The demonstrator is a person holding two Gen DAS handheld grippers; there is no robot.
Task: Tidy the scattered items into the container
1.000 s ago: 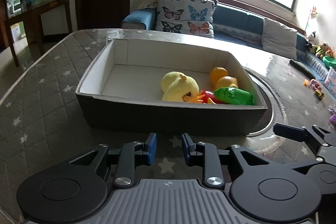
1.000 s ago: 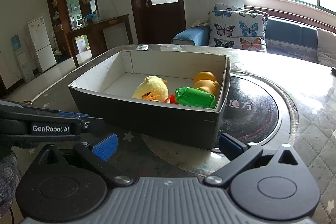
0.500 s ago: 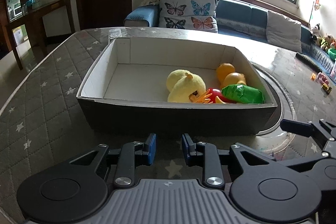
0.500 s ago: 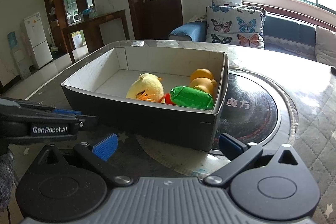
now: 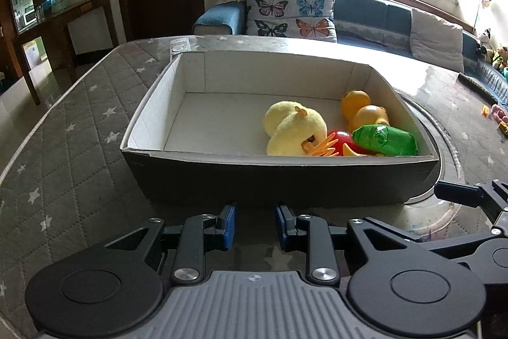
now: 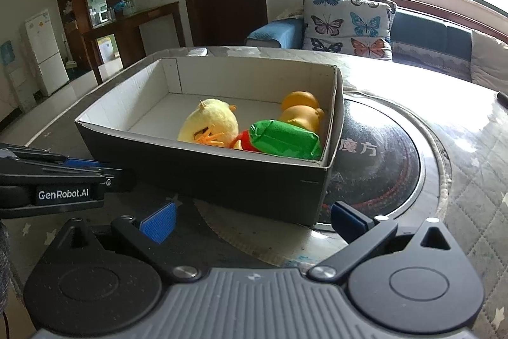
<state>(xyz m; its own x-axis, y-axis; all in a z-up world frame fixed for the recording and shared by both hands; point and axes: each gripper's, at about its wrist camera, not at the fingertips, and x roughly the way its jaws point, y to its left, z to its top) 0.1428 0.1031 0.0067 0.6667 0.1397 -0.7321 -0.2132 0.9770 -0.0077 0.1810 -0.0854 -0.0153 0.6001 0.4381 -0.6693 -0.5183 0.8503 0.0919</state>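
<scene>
Inside the cardboard box [image 5: 285,180], bunched at the right end: yellow plush chick [image 5: 295,129], orange rubber duck [image 5: 365,113] behind it, red toy [image 5: 341,140] half buried, green foil packet [image 5: 384,140] against the near wall. Left half of the box floor bare. Same four pieces, same arrangement as a second ago; nothing added, nothing taken out.

Just short of the near wall: left gripper [image 5: 255,226], pads parted by only a narrow gap, nothing between them. To the right of it, near the box's right corner: right gripper [image 6: 252,220], spread wide, likewise carrying nothing. No change in either opening over the last second. Only change: both cameras a little closer to the box and higher, with more of its floor on show.

Under the box: quilted star-print table [image 5: 79,154], with the box's right end overlapping a dark round turntable [image 6: 381,161]. At the table's far right edge: a few small pink and orange bits [image 5: 498,113], too small to identify. Beyond the table: sofa with a butterfly cushion [image 5: 290,10].

Judging by empty tongs and an unchanged box: no transfer under way, most likely a pause after a drop or a check of the result. Possibly still to collect: those far-right bits, if part of the job.
</scene>
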